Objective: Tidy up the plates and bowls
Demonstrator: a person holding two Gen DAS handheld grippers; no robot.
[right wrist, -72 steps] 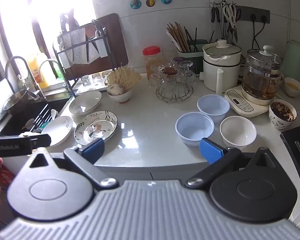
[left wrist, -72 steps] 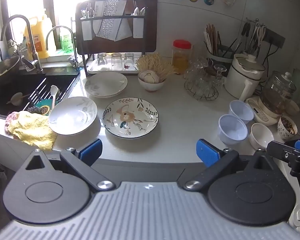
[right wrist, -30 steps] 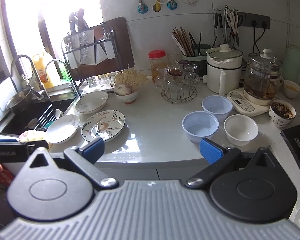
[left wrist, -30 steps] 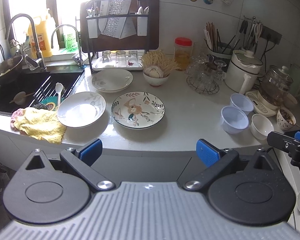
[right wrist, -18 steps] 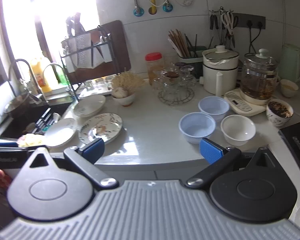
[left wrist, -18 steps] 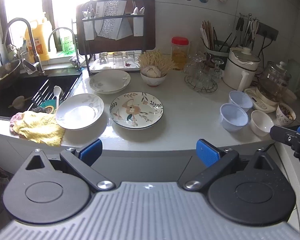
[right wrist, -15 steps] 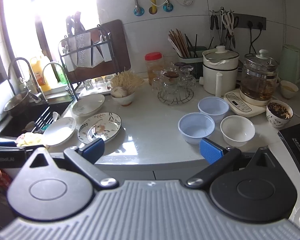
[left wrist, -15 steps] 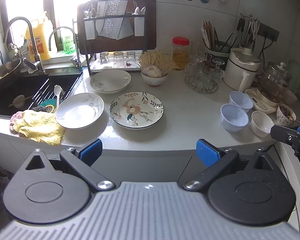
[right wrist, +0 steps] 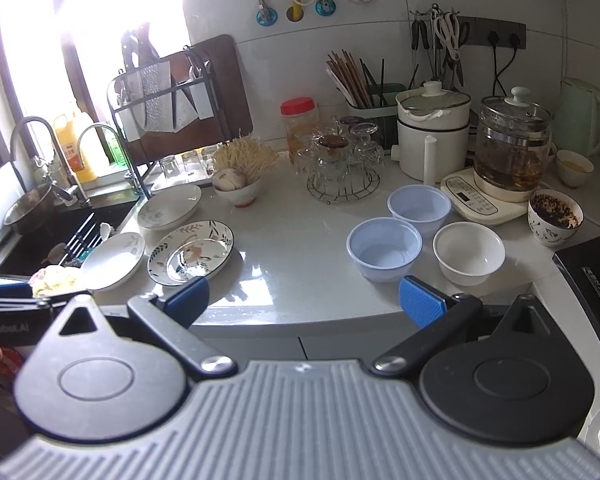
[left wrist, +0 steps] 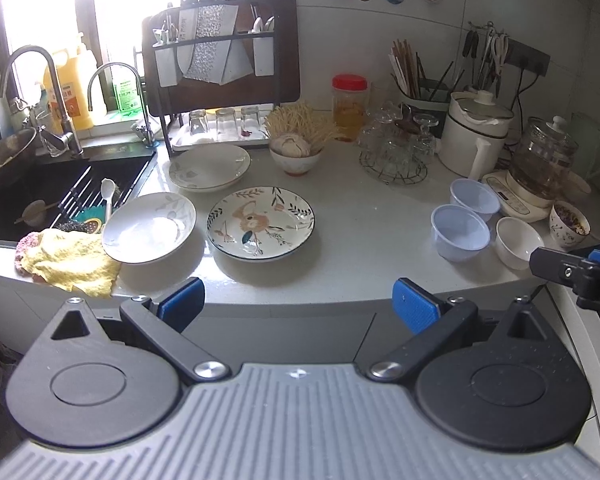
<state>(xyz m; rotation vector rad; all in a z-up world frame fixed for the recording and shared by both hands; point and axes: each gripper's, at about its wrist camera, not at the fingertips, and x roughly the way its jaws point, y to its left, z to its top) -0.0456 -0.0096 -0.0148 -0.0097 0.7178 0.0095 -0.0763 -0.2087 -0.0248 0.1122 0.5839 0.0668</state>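
Both grippers are held in front of the counter's front edge, clear of everything on it. The left gripper is seen with its blue pads spread wide and nothing between them; the right gripper is likewise spread and empty.

Three plates are grouped at the counter's left end, beside the sink. A floral plate lies near the front edge, and a white plate is set just left of it, its left rim over a yellow cloth at the sink's front corner. A third plate lies behind them, below the dish rack.

Toward the right end, two pale blue bowls stand just beside each other, and a white bowl is placed to the right of the nearer one. A patterned cup with dark contents stands further right.

The open middle of the counter lies between the two groups. Along the back edge are found a small bowl heaped with pale strands, a red-lidded jar, a wire stand of glasses, a white pot and a glass kettle on its base. A dark cooktop occupies the right corner.
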